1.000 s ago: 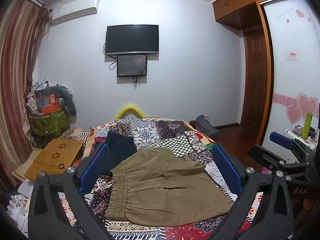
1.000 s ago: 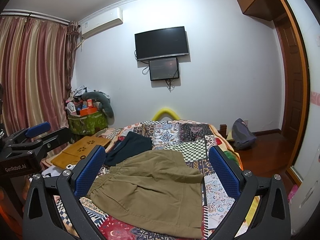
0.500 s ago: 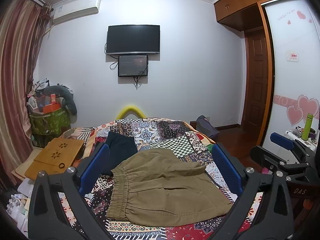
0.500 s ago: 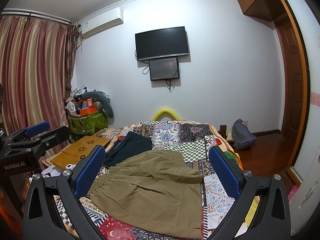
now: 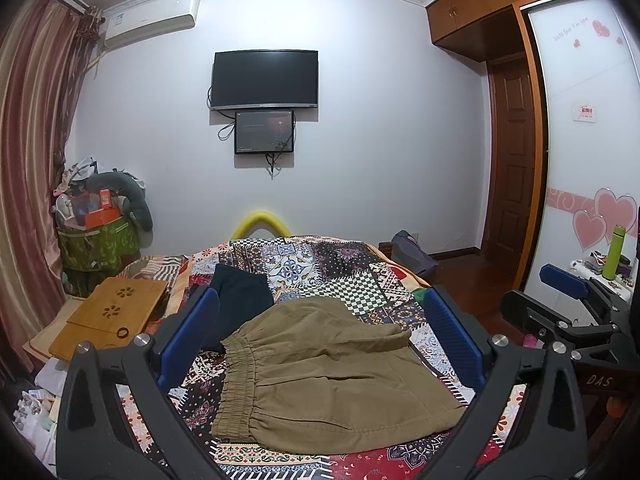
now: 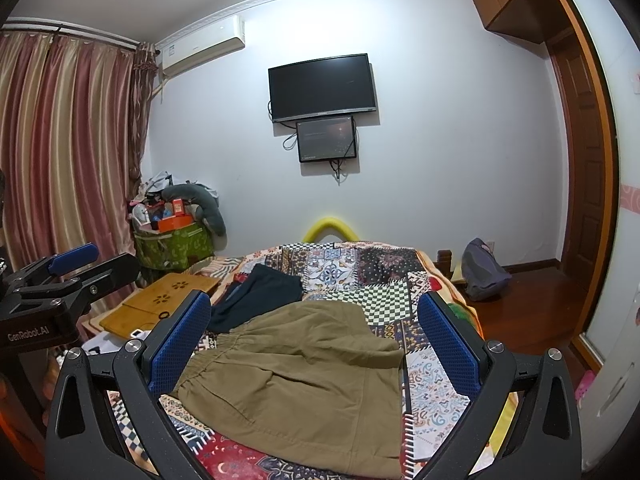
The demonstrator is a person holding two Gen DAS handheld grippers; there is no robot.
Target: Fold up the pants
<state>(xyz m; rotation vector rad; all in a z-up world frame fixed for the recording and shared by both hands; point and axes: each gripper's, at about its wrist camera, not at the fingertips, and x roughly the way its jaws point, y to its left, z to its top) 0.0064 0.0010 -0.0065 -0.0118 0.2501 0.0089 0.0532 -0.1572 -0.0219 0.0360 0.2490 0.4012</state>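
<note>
Olive-brown pants (image 5: 332, 372) lie folded on the patchwork bedspread (image 5: 320, 264), elastic waistband to the left; they also show in the right wrist view (image 6: 304, 380). My left gripper (image 5: 320, 336) is open and empty, held above and in front of the pants. My right gripper (image 6: 314, 332) is open and empty too, likewise apart from the cloth. Each gripper shows in the other's view: the right one (image 5: 568, 300) at the right edge, the left one (image 6: 60, 280) at the left edge.
A dark navy garment (image 5: 240, 292) lies on the bed behind the pants. A wooden lap desk (image 5: 112, 312) sits left of the bed, with a green basket of clutter (image 5: 96, 240) behind it. A bag (image 6: 484, 268) lies on the wooden floor at right. A TV (image 5: 264, 80) hangs on the far wall.
</note>
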